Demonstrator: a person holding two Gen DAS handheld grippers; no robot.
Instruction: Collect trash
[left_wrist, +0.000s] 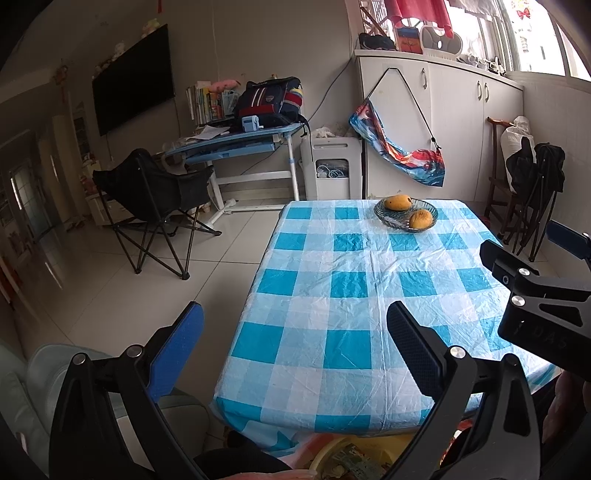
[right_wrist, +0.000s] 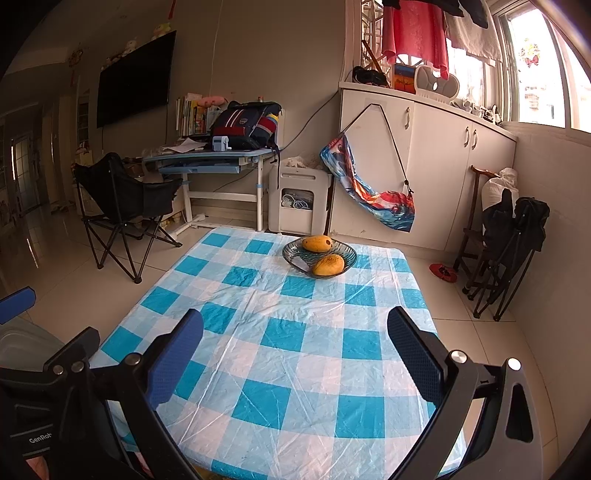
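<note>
A table (right_wrist: 295, 369) fills the middle of both views, draped in a thin, creased plastic cloth (left_wrist: 332, 295) of blue and white checks. Behind it stand white cupboards (right_wrist: 443, 166), a black folding chair (right_wrist: 122, 206) of fabric on crossed metal legs, and a blue desk (right_wrist: 207, 158) bearing a rucksack (right_wrist: 245, 122).

At the table's far end sits a shallow ribbed glass bowl (right_wrist: 295, 254) holding two smooth yellow mangoes (right_wrist: 328, 265).

Below the near table edge, the left view shows a yellow bin (left_wrist: 354, 454) with crumpled trash (left_wrist: 351, 465) inside, partly hidden.

The left gripper (left_wrist: 295, 354) hangs over the near table edge, jaws wide apart, gripping nothing. The right gripper (right_wrist: 295, 354) is likewise spread and empty above the cloth.
</note>
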